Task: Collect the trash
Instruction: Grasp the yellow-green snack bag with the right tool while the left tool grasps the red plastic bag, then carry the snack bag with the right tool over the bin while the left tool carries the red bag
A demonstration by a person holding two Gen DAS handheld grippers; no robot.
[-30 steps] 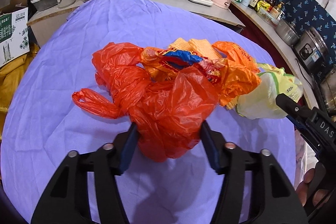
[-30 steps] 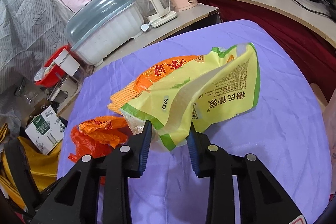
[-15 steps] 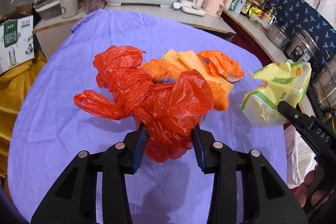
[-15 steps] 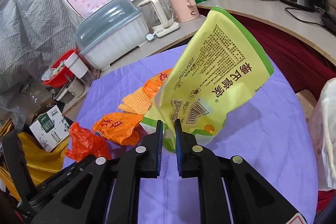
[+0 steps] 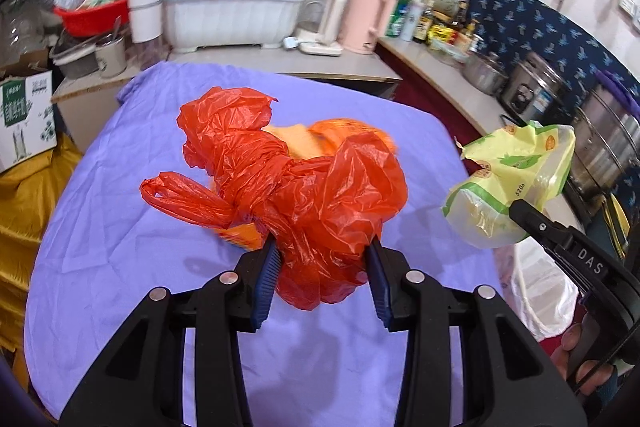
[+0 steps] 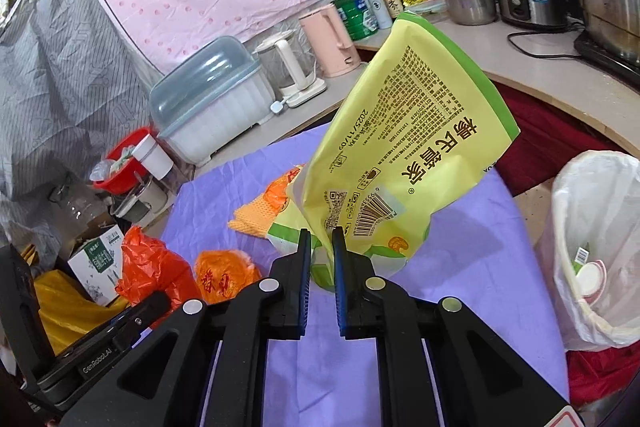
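Step in hand: both pieces of trash are gripped and lifted off the round table w/ purple cloth (image 5: 120,227). The left gripper (image 5: 322,273) is pinched on a crumpled red plastic bag (image 5: 304,195), bunched betw. the blue pads, held above the table's near-middle. The right gripper (image 6: 320,267) is pressed nearly together on the bottom corner of a yellow-green printed snack pouch (image 6: 400,155), which stands up tilted above the table's right edge. A white-lined trash bin (image 6: 600,247) stands just beside that right edge, some waste already in it.

Next move, as judged: pouch to be carried over the bin's mouth & released, red bag after; the bag's loose handle loop could drag.

Vs. 1 s ago: both jaws were wider then & have just been closing on the trash; bag & pouch lay on the cloth, now raised. An orange wrapper (image 6: 224,279) & orange mesh piece (image 6: 252,219), prev. part-covered, are left exposed mid-table.
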